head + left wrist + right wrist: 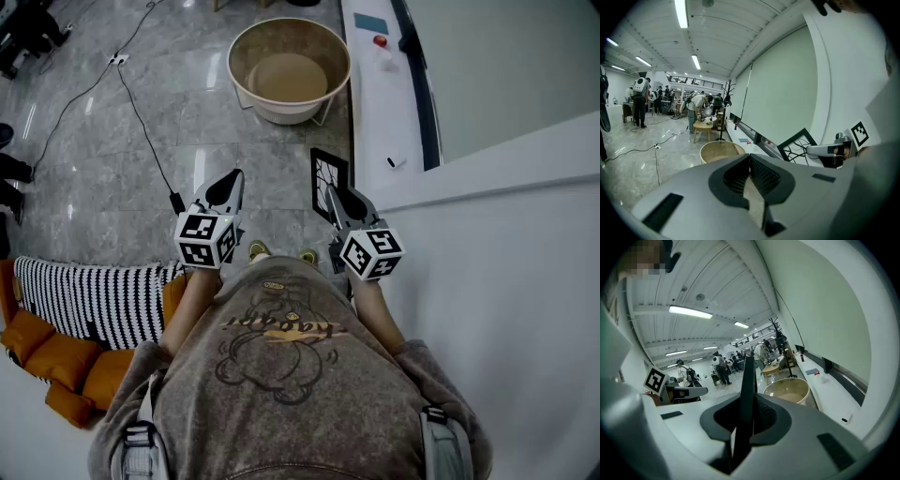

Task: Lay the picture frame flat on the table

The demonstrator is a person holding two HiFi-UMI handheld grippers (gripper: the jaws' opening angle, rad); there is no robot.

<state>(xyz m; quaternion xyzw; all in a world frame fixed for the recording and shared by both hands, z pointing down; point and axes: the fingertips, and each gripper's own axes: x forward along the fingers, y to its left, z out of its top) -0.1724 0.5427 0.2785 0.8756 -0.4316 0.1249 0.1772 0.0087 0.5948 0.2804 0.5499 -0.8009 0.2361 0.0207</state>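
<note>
Gripping one edge of the thin black picture frame with a white branch-pattern print (328,178), the right gripper (747,401) has its jaws clenched on it; in the right gripper view the frame runs edge-on straight up between the pads. The left gripper (228,187) hangs level beside it. Its jaws are drawn together on nothing, and only floor shows past them.

From where I stand, the frame is upright in the air in front of the person. It is over the grey marble floor, just beside the edge of the broad white table top (506,272) on the person's right, and not touching it. Farther out, a round beige tub (289,66) sits on the floor, and a long white ledge (384,103) runs along the wall.

I'd say this is the carrying step: the frame is in hand but not yet laid down. The next move calls for swinging it rightwards over the table. The wrist then has to roll until the frame's face lies level, and the frame has to sink until its back rests fully on the surface. Only then should the jaws let go. The left gripper is free to steady the far edge if the frame tips.
</note>
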